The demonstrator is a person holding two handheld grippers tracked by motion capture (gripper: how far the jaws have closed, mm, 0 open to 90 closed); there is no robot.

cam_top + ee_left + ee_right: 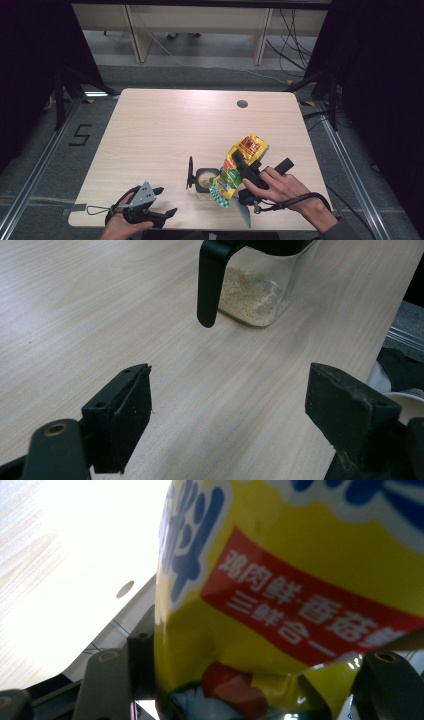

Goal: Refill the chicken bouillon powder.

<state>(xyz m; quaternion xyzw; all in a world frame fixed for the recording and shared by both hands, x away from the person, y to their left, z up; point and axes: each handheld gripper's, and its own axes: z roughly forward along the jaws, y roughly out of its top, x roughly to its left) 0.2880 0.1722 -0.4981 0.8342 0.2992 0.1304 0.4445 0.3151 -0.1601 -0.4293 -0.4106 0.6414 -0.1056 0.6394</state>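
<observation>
Pouring looks risky to me now. My right gripper [248, 172] pinches the yellow bag [239, 167] between its jaws, tipped over the clear jar [206, 181] near the front of the bench [165, 125]. If the bag slips or swings, powder may miss the jar's mouth. My left gripper [161, 202] waits apart, jaws spread and holding nothing, so nothing steadies the jar.

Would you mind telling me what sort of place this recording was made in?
Probably a lab recording bay: a bare wooden table between black curtains, floor rails, and loose cables behind.
</observation>
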